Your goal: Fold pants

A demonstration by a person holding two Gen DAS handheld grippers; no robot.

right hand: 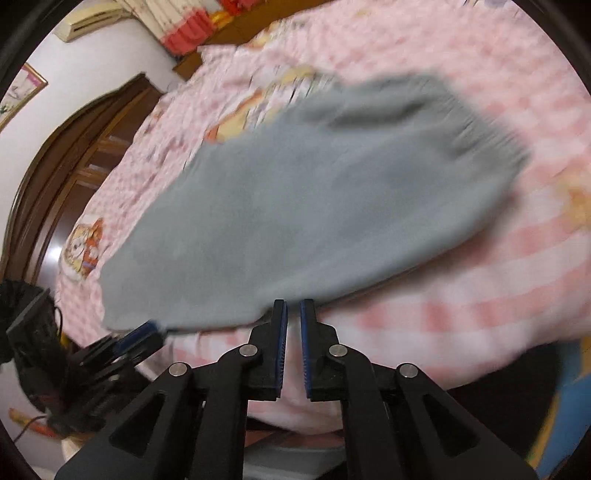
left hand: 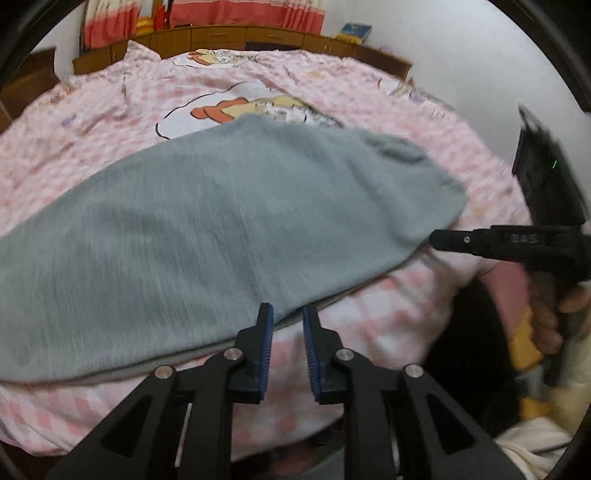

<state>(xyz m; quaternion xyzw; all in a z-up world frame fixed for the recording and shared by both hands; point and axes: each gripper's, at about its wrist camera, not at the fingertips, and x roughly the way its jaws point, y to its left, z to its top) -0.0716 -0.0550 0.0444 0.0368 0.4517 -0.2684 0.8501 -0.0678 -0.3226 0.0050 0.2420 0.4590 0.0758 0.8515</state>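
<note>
Grey pants (left hand: 221, 229) lie folded lengthwise on a pink checked bed sheet (left hand: 92, 122), their gathered waistband (left hand: 443, 184) toward the right. My left gripper (left hand: 287, 308) is open at the pants' near edge, and only cloth edge and sheet show between its blue pads. My right gripper (left hand: 434, 239) comes in from the right, its tip at the near edge below the waistband. In the right wrist view the right gripper (right hand: 293, 302) stands open by a narrow gap just short of the pants (right hand: 314, 206). The left gripper (right hand: 149, 326) shows blurred at the lower left edge.
A hand (left hand: 554, 321) holds the right gripper's handle at the bed's near right side. Wooden cabinets (left hand: 221, 37) and red curtains (left hand: 240, 13) line the far side. A wooden door (right hand: 74, 147) and dark clutter (right hand: 29, 332) stand left of the bed.
</note>
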